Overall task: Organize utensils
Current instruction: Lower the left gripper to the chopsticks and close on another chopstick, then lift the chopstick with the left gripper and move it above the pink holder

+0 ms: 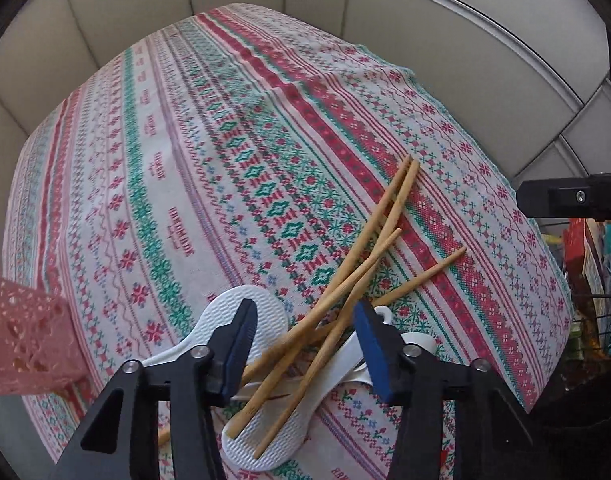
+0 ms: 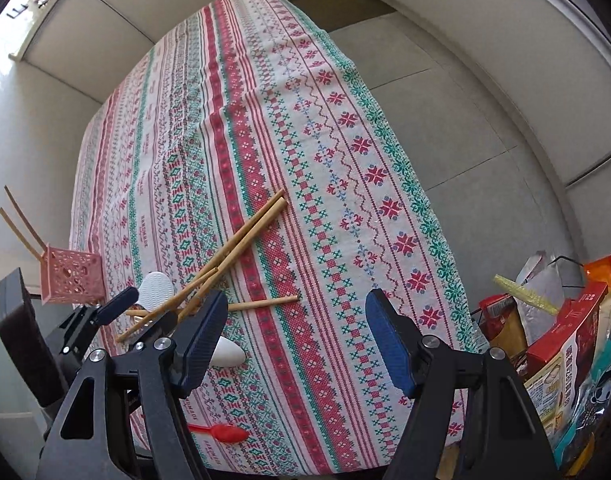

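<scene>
Several wooden chopsticks (image 1: 369,240) lie crossed over two white rice paddles (image 1: 261,432) on the patterned tablecloth (image 1: 153,168). My left gripper (image 1: 305,336) points down over this pile, its jaws apart, with chopsticks and a paddle handle between the blue pads (image 1: 241,340); no pad visibly presses on them. In the right wrist view the left gripper (image 2: 141,314) sits at the chopsticks' (image 2: 245,236) near ends. My right gripper (image 2: 299,338) stands open above bare cloth, with nothing between its pads. A pink lattice basket (image 2: 71,278) at the left holds two upright chopsticks (image 2: 21,224). A red plastic spoon (image 2: 221,434) lies near the front edge.
Boxes and bags of food (image 2: 565,340) crowd the space past the table's right edge (image 2: 445,240). Grey partition walls (image 2: 465,80) close in the far sides. The pink basket (image 1: 21,340) stands just left of the left gripper. A black part of the right gripper (image 1: 573,200) juts in from the right.
</scene>
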